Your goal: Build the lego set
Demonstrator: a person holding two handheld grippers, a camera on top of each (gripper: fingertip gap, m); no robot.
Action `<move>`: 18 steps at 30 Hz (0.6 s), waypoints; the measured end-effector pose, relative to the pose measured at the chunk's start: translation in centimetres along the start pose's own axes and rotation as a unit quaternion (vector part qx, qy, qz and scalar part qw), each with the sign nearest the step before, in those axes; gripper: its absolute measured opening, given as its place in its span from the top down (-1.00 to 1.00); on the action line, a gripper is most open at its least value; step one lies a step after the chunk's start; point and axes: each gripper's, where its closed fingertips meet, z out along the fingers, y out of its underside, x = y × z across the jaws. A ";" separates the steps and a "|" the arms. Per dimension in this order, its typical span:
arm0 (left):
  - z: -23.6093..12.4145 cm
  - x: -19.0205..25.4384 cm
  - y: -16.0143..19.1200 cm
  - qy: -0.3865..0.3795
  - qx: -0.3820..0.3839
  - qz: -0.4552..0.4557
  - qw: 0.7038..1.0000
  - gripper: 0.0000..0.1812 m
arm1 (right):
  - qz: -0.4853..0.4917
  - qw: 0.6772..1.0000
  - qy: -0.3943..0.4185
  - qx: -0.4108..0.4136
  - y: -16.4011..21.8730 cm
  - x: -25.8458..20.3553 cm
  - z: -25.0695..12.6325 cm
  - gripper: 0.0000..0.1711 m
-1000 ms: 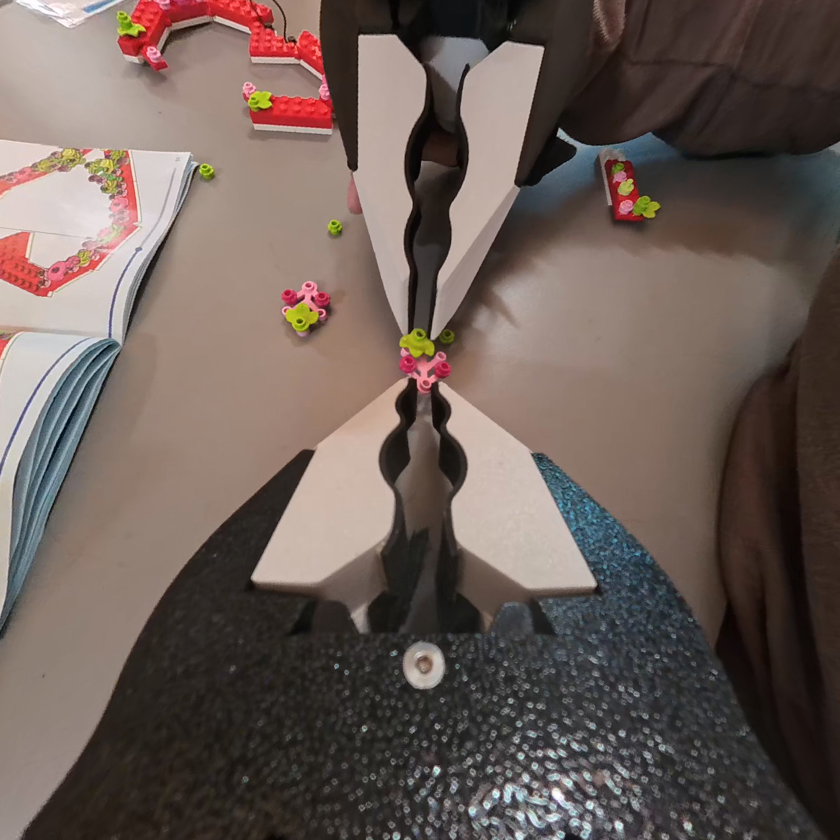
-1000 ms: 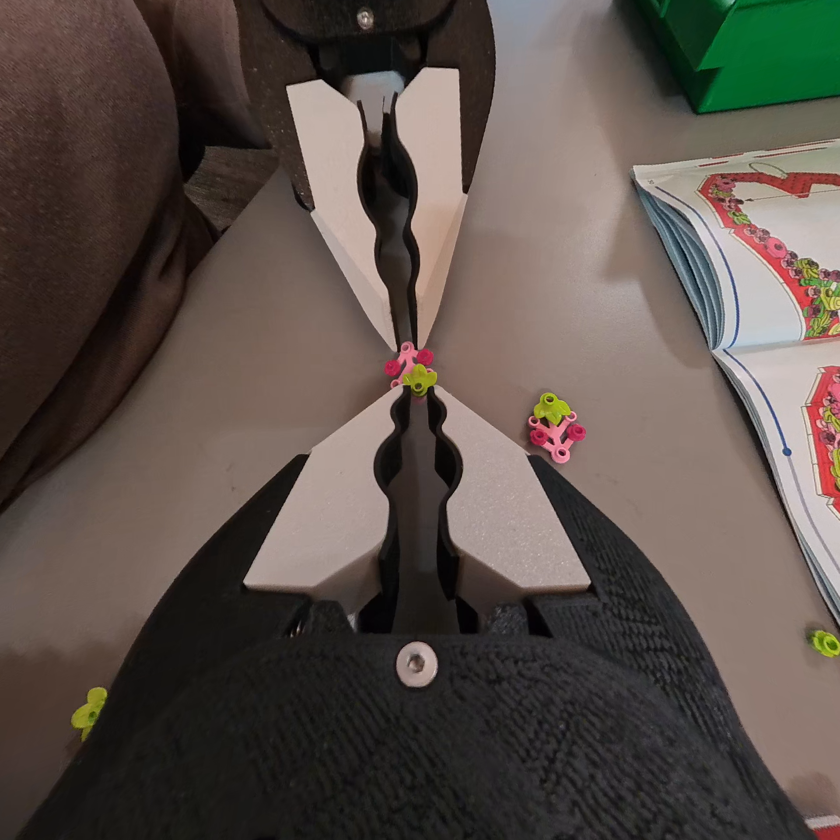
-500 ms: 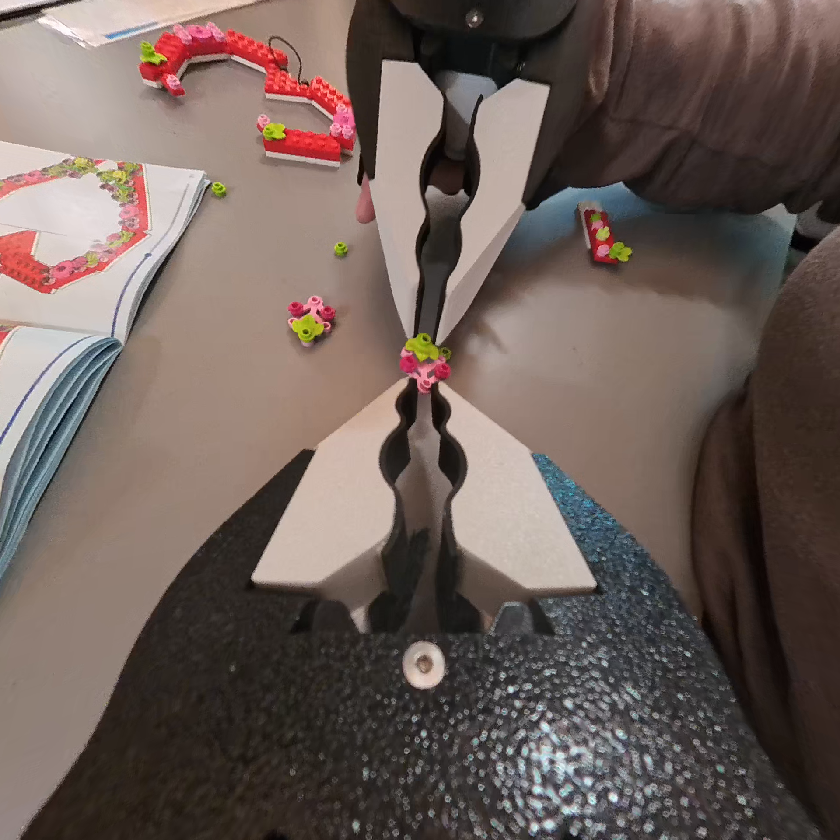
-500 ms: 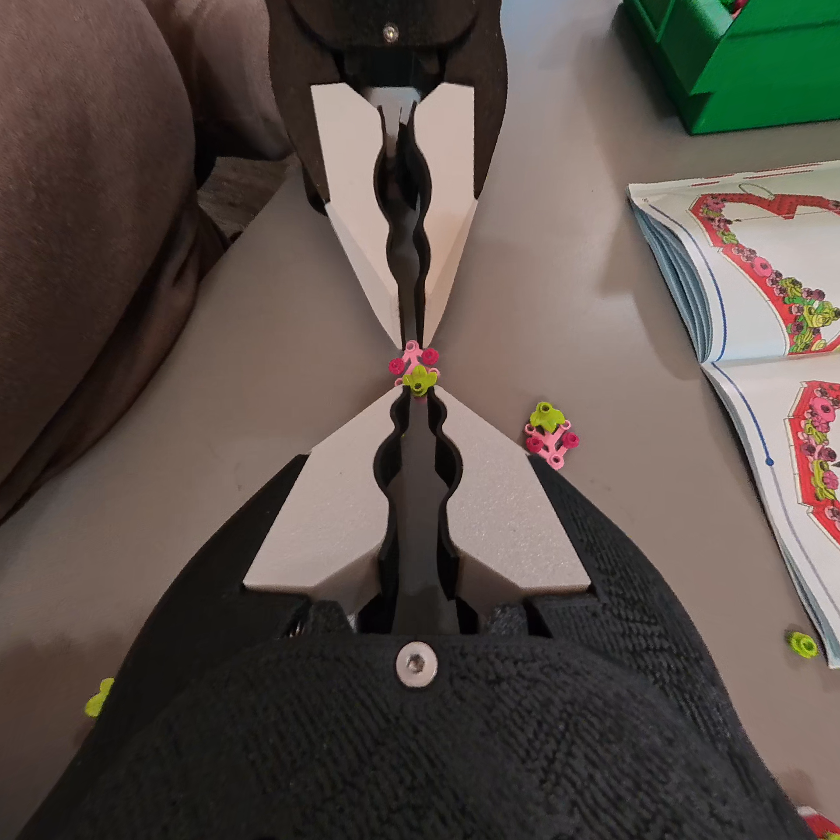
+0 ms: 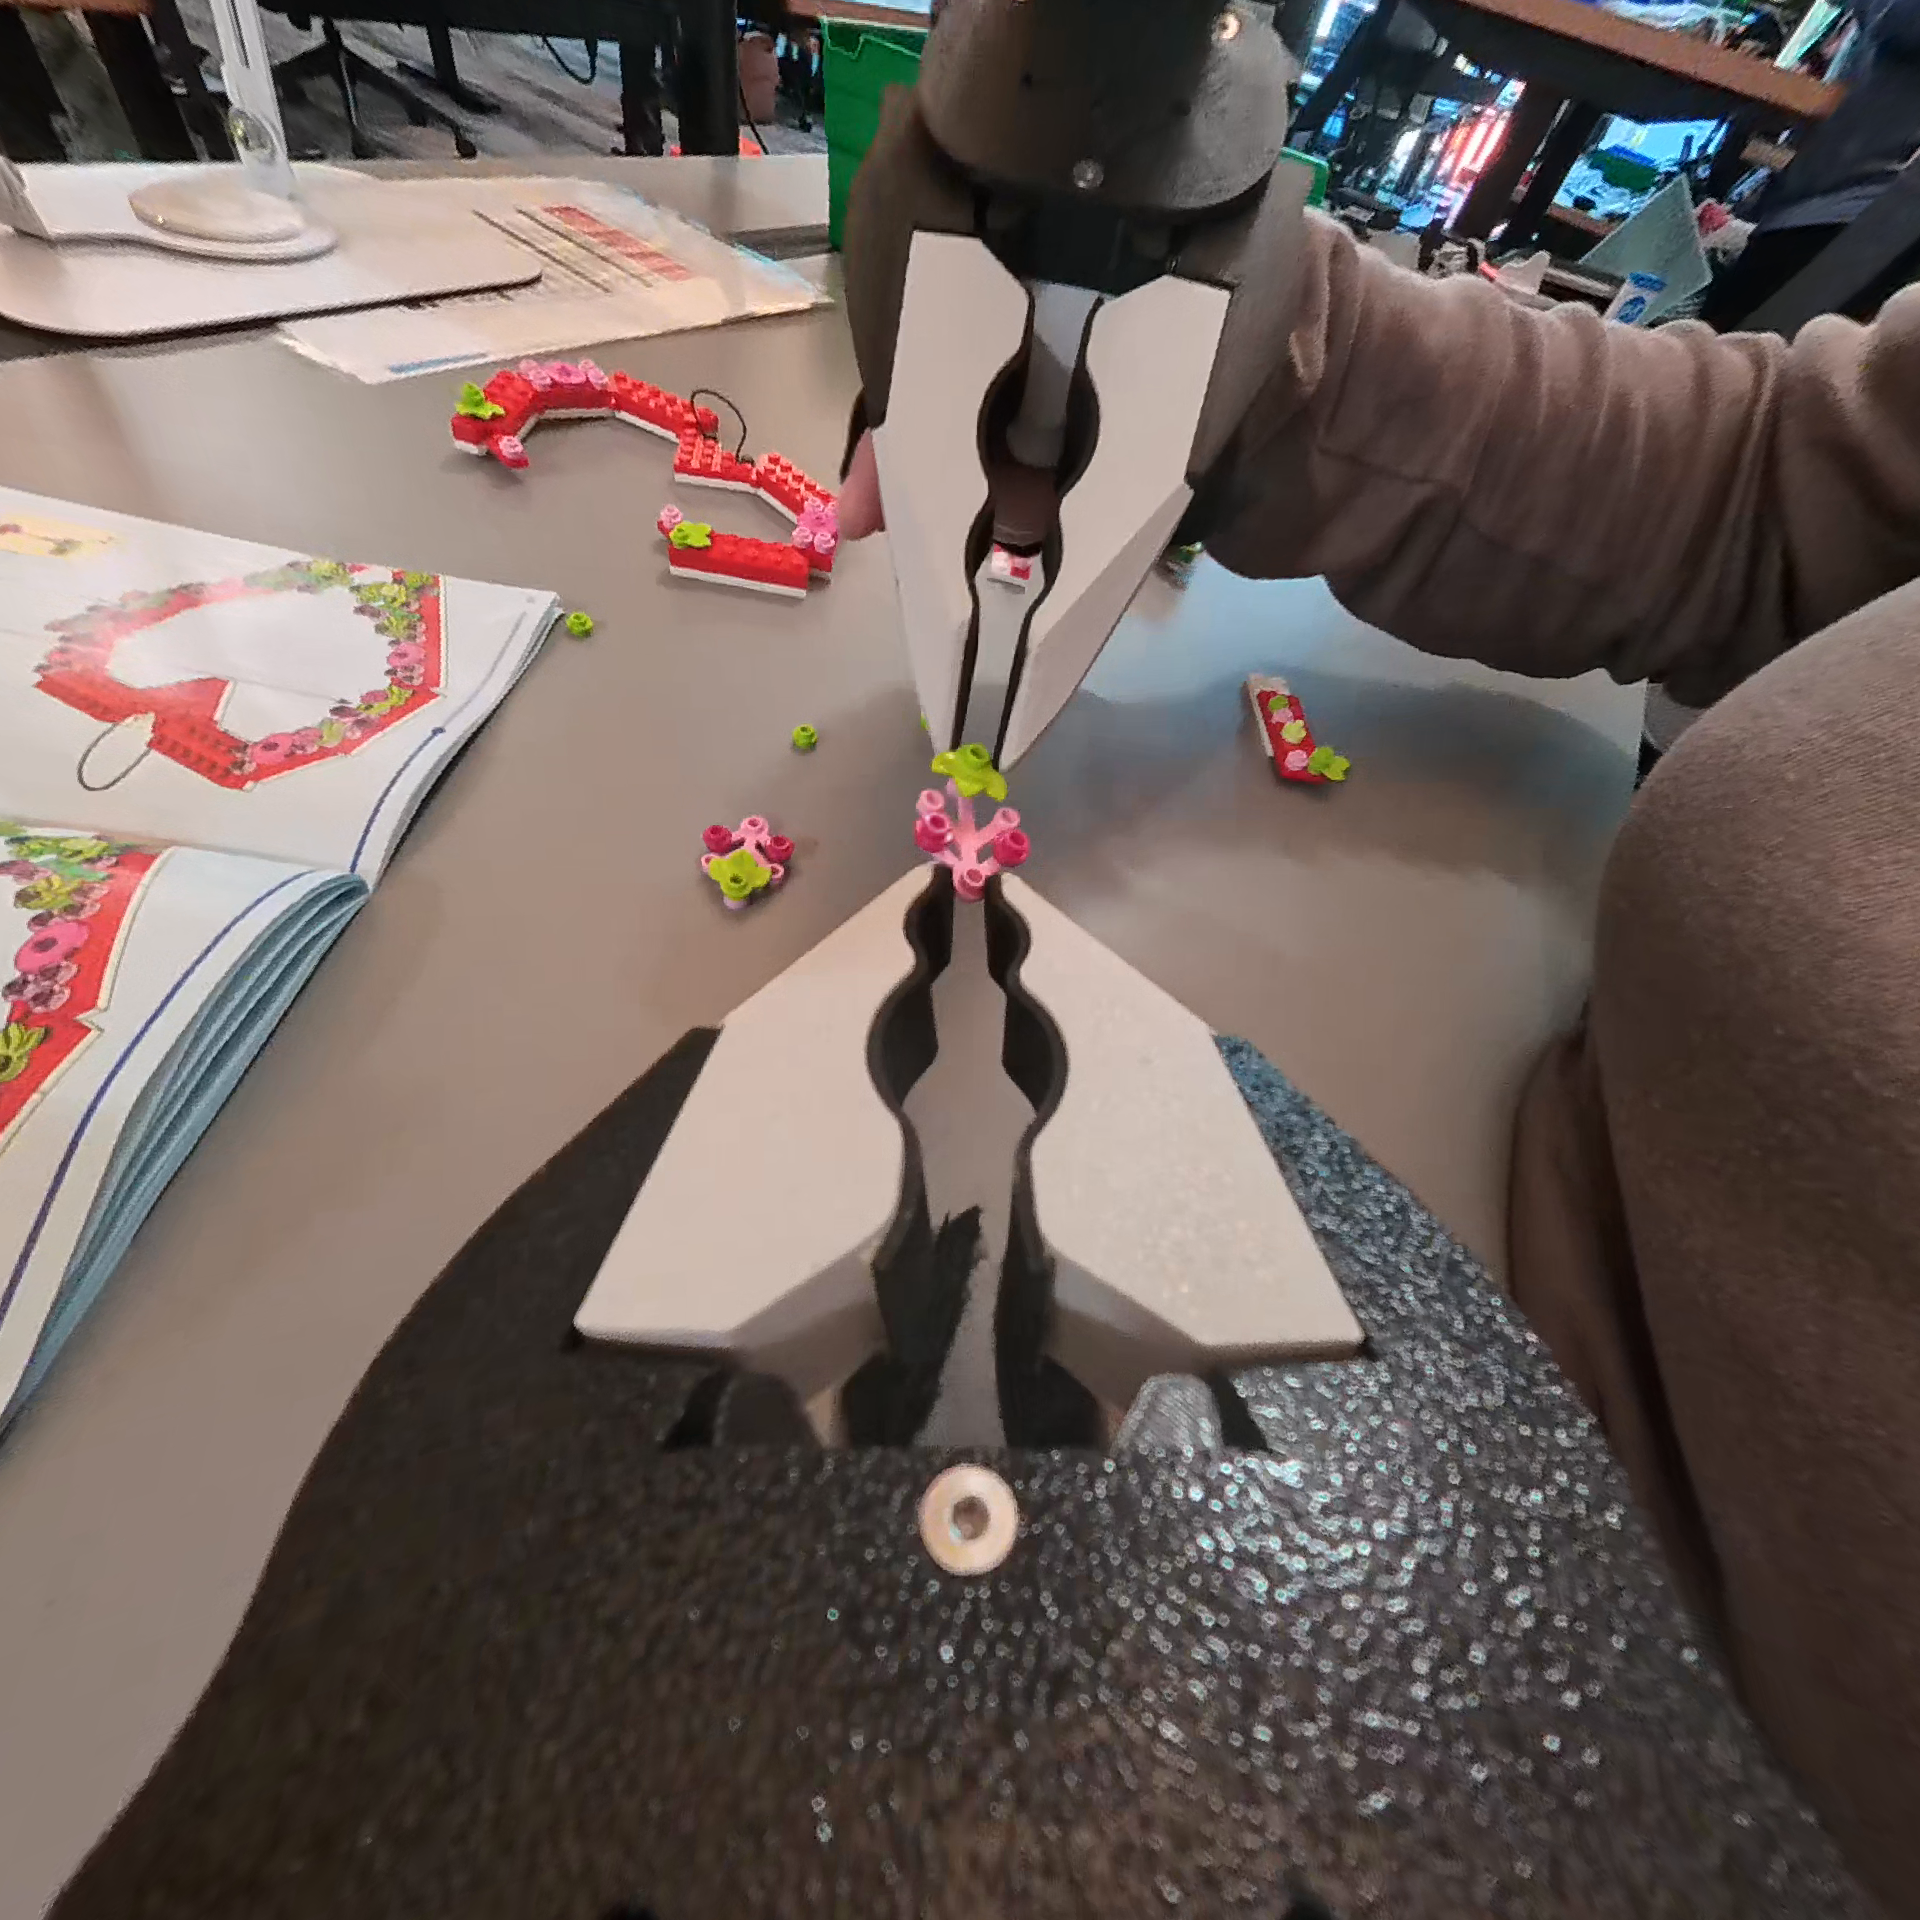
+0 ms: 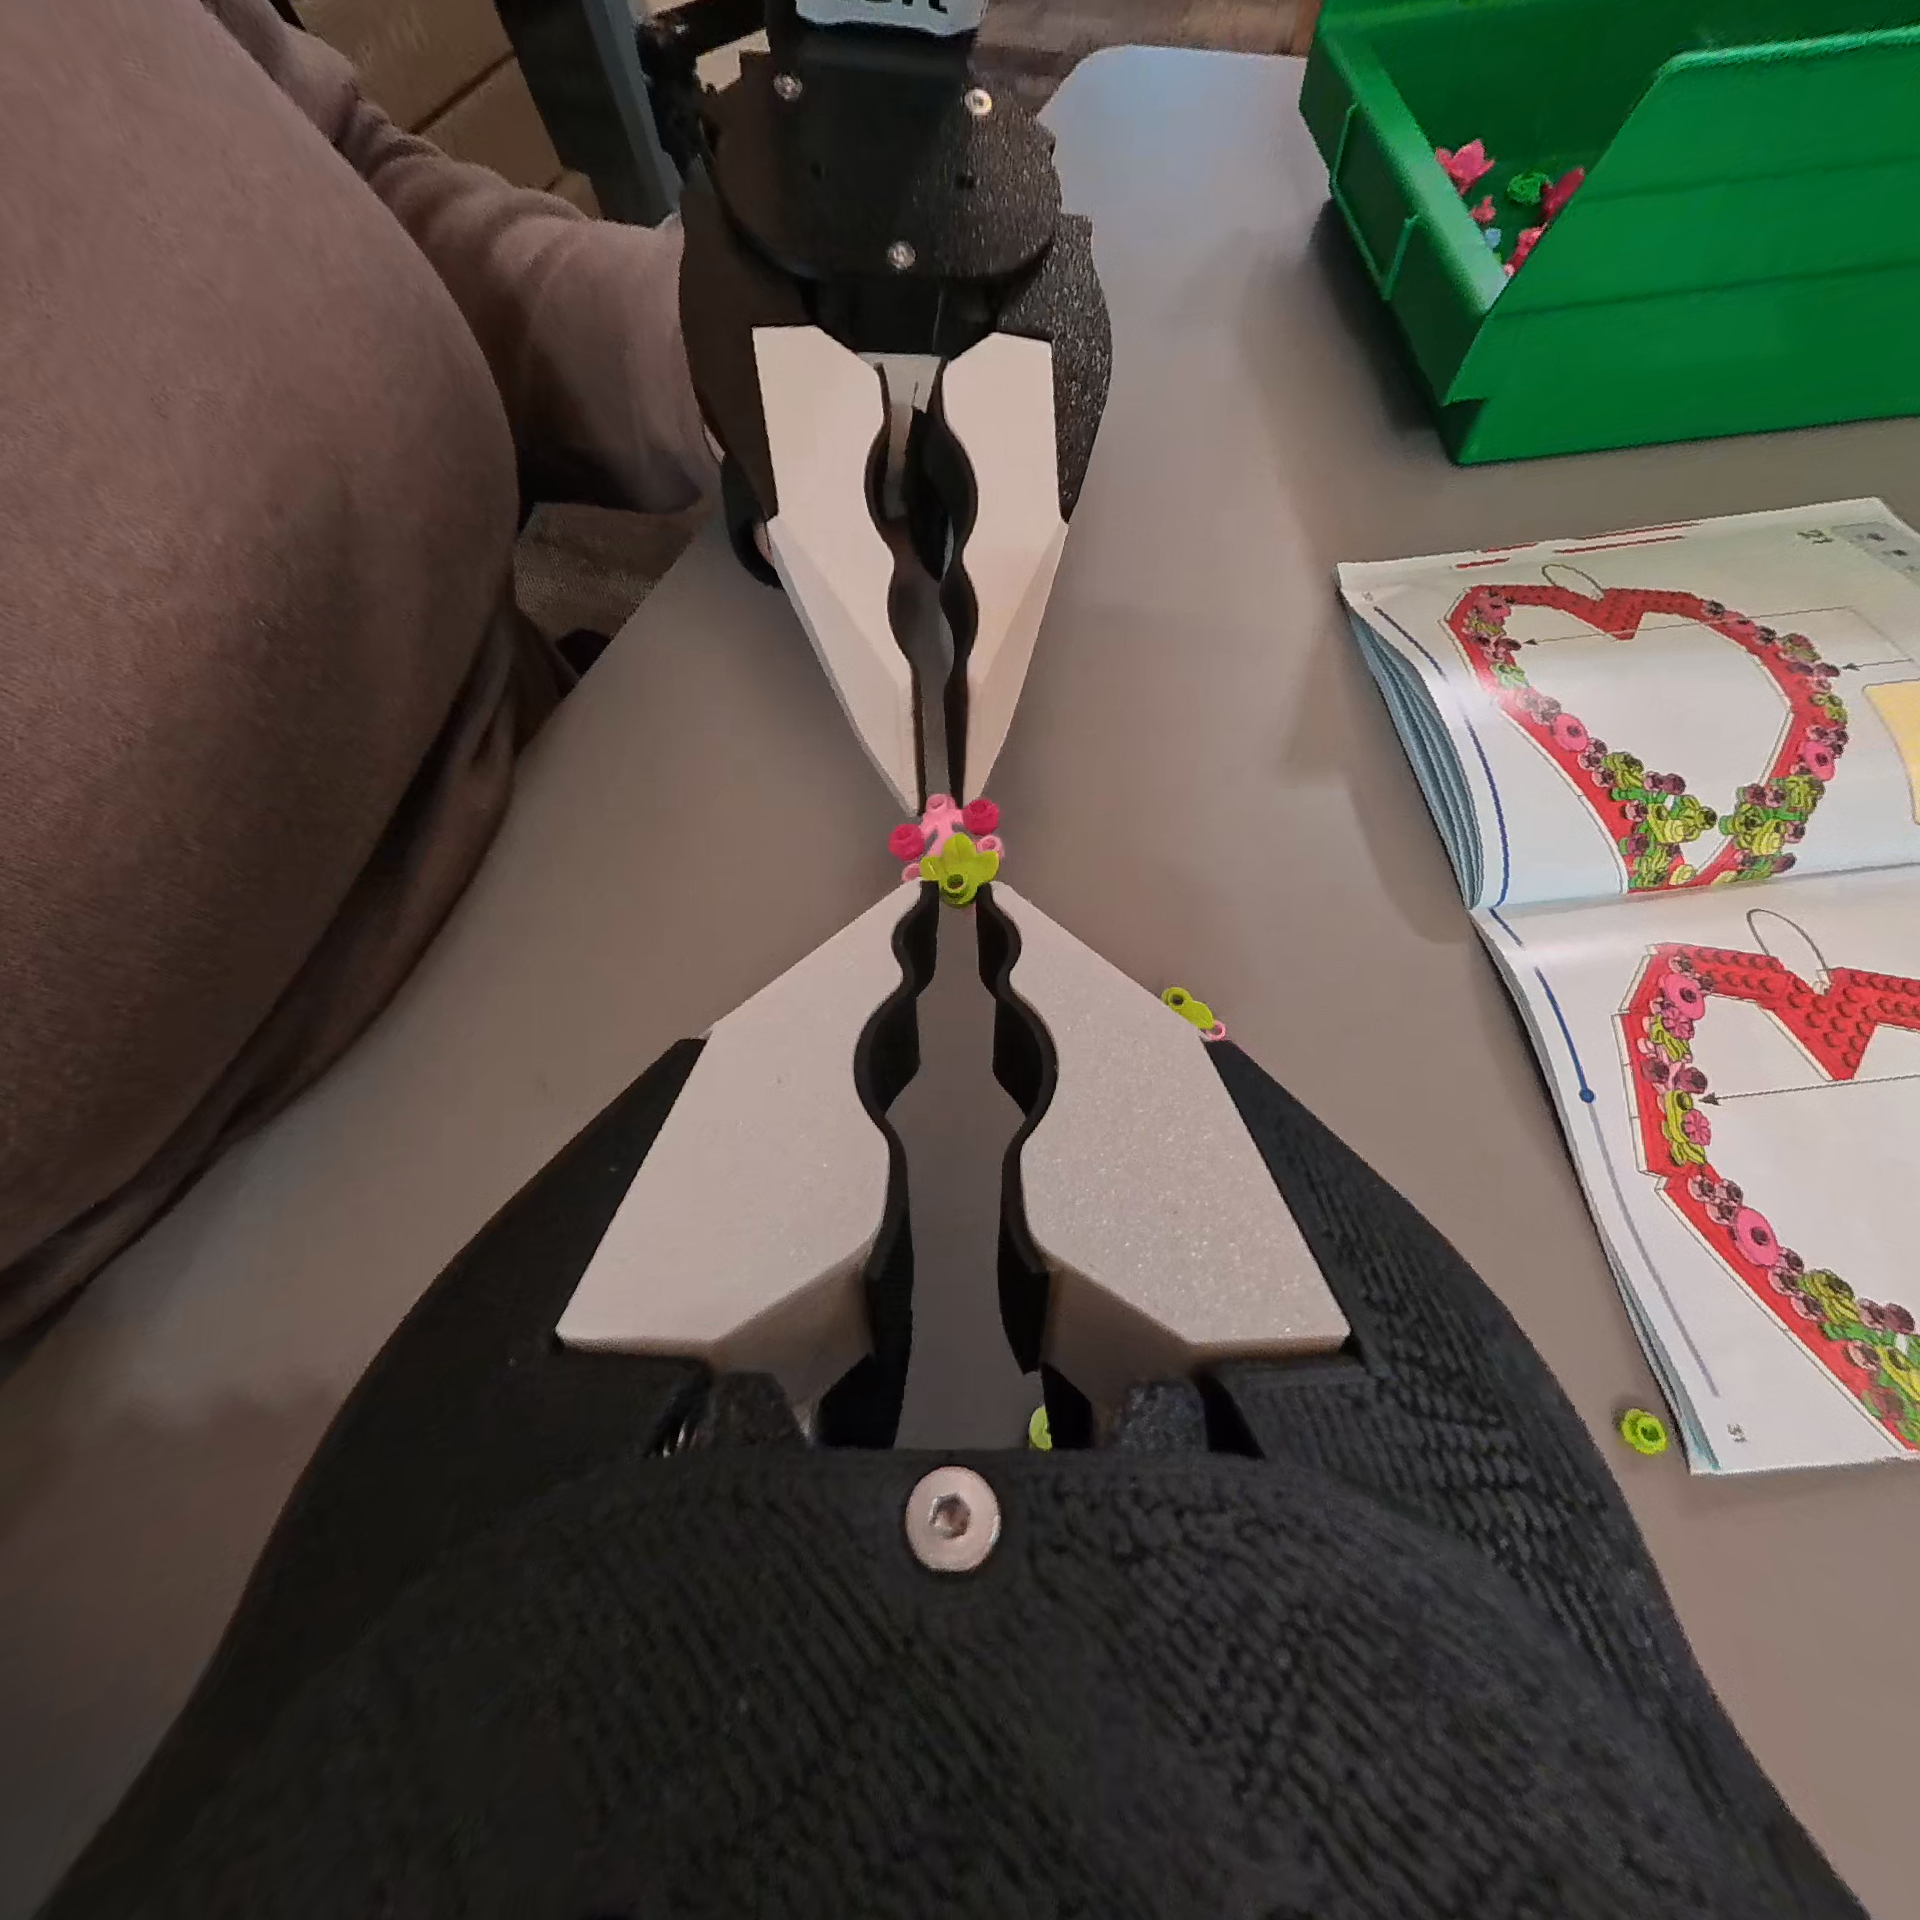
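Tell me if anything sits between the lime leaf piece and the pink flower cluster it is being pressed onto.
Nothing visible does. The right tongs hold the lime leaf piece directly against the pink flower cluster, which the left tongs grip; both are above the table.

The worktop [image 5: 582, 1039] is smooth, matt grey with a faint sheen. The left gripper [image 5: 968, 894] has pale, grainy matt fingers [image 5: 790, 1174] on a rough, sparkling black body. Glossy plastic: the pink flower piece [image 5: 966, 836] and green bin [image 6: 1621, 343]. The booklet [image 5: 156, 790] is printed paper; the sleeve [image 5: 1558, 478] soft brown cloth.
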 end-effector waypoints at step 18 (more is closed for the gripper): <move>-0.3 0.2 -0.5 0.007 0.013 -0.006 1.000 0.96 | -0.008 1.000 -0.003 -0.002 -0.3 -0.1 0.1 0.92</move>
